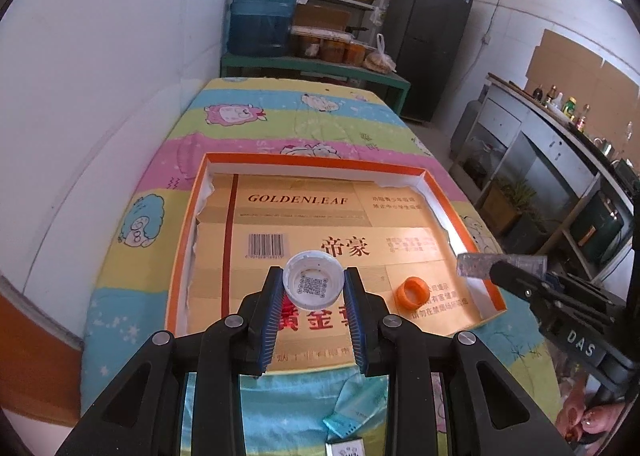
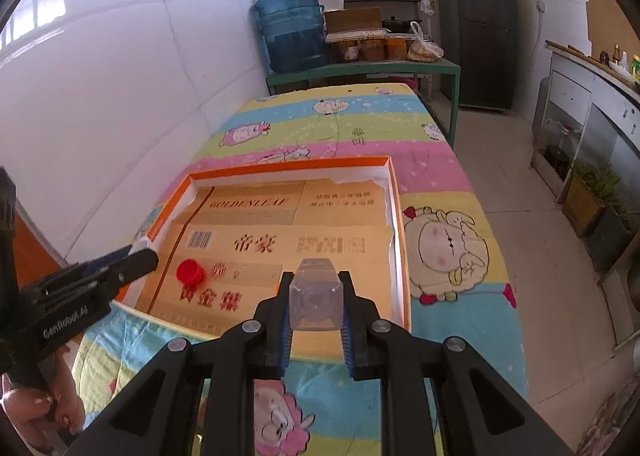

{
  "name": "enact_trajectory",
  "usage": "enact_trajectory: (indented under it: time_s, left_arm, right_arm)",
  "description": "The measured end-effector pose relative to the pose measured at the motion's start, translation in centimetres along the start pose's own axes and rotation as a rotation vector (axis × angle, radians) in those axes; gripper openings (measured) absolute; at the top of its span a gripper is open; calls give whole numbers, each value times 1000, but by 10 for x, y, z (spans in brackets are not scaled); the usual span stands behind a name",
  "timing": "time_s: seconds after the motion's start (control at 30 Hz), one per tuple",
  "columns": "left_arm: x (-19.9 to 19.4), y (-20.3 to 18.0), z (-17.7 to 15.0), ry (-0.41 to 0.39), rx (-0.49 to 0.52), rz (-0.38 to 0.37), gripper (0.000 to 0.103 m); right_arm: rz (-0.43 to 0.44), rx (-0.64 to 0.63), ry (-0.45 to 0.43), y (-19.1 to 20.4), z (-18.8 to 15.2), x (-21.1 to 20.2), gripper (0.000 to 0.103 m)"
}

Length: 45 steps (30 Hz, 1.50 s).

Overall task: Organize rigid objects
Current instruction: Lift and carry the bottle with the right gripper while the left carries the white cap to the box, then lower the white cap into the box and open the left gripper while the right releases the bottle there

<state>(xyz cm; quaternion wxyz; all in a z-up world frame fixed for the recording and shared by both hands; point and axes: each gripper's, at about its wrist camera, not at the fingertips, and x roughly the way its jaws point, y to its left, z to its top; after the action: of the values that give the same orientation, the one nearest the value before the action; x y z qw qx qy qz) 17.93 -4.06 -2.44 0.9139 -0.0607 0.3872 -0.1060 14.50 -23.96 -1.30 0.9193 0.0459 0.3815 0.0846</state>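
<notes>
Between the left gripper's (image 1: 313, 283) blue pads a white bottle cap (image 1: 313, 285) sits pinched, while the right gripper (image 2: 316, 298) clamps a clear square container (image 2: 316, 302); both hang over the orange-rimmed box lid (image 1: 320, 161), probably for dropping beside the orange cap (image 1: 413, 292).

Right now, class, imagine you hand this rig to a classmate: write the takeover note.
Left gripper: shut on a white cap, held above the orange-rimmed tray.
Right gripper: shut on a clear square block, over the tray's near right part.
Done: one small orange-red cap lies in the tray.
Left: set both held things down in the tray; a teal packet lies on the cloth outside it.
</notes>
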Motion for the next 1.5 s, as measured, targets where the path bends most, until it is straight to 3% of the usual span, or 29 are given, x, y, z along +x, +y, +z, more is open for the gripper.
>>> enact_trajectory:
  time_s: [0.5,1.1,1.5]
  left_arm:
    - [47,-8,21,29,20,-30,31]
    - [101,-27,7,137,81,-14,31]
    - [105,-27,3,120,94,-10,31]
  right_arm:
    - [-31,16,-34,-13,25,52,20]
    - [-21,27,41,-19,5,75,20]
    - [-35,7,80,-16,-3,81,20]
